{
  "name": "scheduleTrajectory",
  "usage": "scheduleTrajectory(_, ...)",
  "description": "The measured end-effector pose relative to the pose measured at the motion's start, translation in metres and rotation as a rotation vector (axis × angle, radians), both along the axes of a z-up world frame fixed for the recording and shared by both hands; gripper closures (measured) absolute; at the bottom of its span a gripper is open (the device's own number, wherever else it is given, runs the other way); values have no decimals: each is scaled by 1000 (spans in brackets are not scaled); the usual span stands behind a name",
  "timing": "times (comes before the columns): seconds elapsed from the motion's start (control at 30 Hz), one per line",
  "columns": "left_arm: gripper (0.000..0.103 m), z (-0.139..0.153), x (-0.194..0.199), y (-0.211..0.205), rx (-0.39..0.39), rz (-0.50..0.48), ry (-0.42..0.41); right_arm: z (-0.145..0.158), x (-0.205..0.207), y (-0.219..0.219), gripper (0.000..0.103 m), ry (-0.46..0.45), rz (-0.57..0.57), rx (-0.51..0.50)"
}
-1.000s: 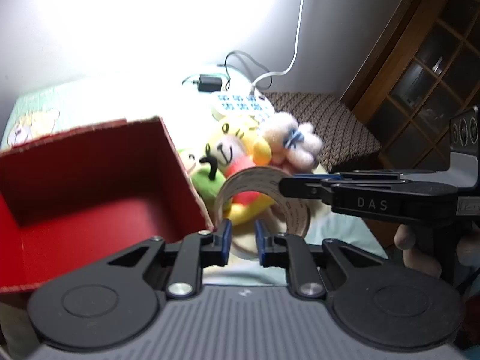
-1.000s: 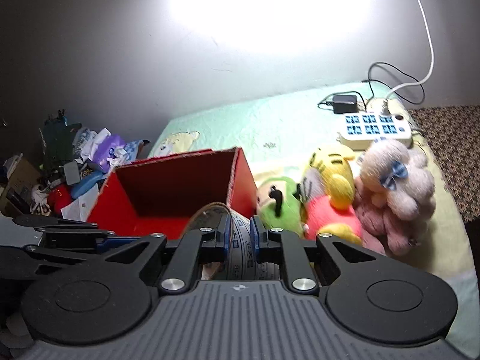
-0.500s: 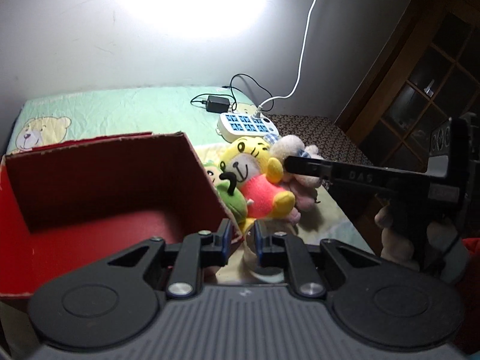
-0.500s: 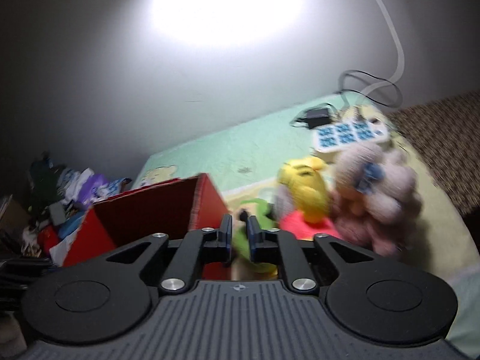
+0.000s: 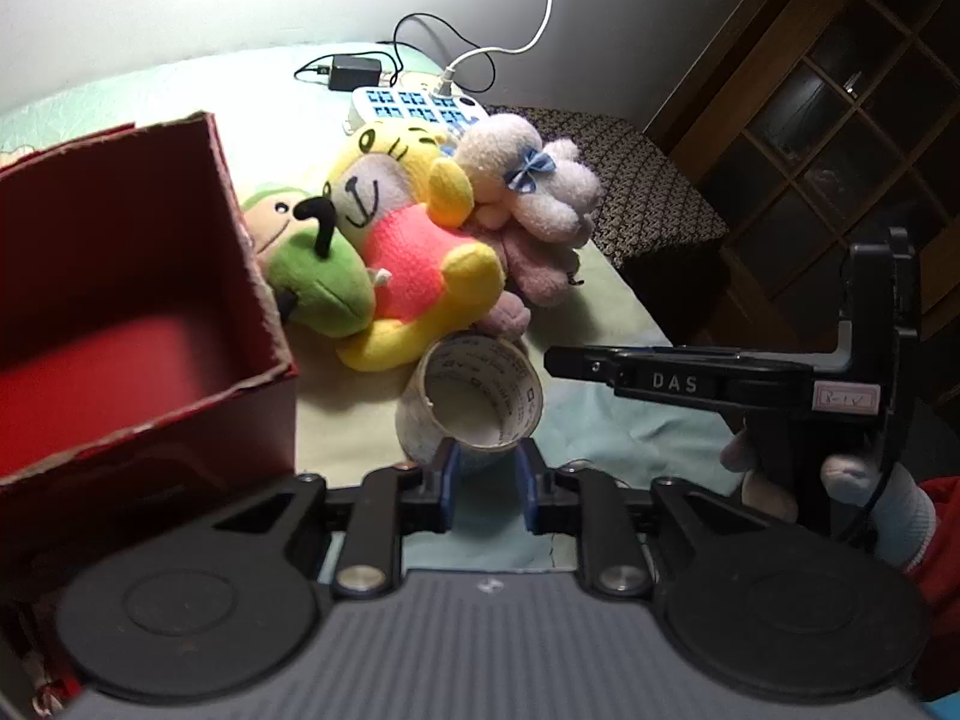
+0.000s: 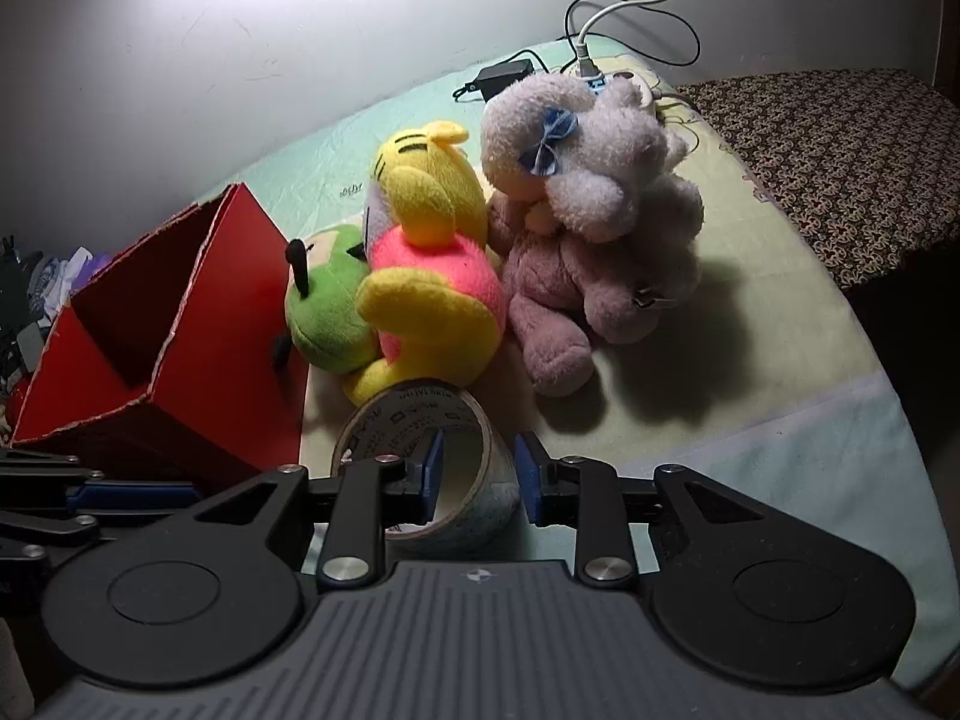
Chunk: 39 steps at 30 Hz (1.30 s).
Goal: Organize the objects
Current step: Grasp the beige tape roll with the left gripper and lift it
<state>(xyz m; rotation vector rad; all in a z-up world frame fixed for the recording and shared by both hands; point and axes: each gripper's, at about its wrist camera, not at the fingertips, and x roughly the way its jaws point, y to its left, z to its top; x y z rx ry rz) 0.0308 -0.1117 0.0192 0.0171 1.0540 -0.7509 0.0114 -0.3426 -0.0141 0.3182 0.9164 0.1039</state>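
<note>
Pale green bed (image 6: 780, 420), red box (image 5: 138, 300), plush toys (image 6: 432, 276), tape roll (image 5: 474, 402), power strip (image 5: 414, 108) on it

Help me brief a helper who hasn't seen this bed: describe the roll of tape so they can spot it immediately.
Find the open red box on the bed. To its right lies a heap of soft toys; the roll of tape lies on the sheet just in front of them, by the yellow toy's foot. It is the only hard, hollow ring there, pale with dark printed lettering.
</note>
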Motion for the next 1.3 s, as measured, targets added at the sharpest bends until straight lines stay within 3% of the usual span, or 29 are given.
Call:
scheduleTrajectory(0.17, 79, -17, 1, -33, 131, 63, -18, -14, 8, -12, 64, 37, 33, 38)
scheduleTrajectory(0.27, 75, -27, 8, -46, 181, 111, -4, -20, 15, -12, 64, 58, 65, 47)
scheduleTrajectory(0.47, 75, -46, 23, -63, 249, 209, 25, -30, 32, -10, 64, 78, 101, 71)
scheduleTrajectory(0.57, 82, -54, 28, -70, 276, 240, 47, -38, 41, -11, 66, 109, 91, 66)
scheduleTrajectory(0.6, 84, -57, 29, -71, 280, 251, 49, -41, 42, -12, 75, 122, 87, 71)
scheduleTrajectory(0.67, 90, -59, 29, -73, 292, 268, 40, -46, 43, -17, 81, 137, 82, 115)
scheduleTrajectory(0.83, 91, -56, 27, -73, 270, 274, 47, -42, 38, -21, 88, 145, 90, 100)
scheduleTrajectory(1.0, 93, -38, 12, -83, 241, 204, 9, -24, 19, -35, 88, 120, 63, 127)
scheduleTrajectory(1.3, 93, 40, -14, -69, 109, 125, -173, 53, -2, -29, 89, -102, 24, 151)
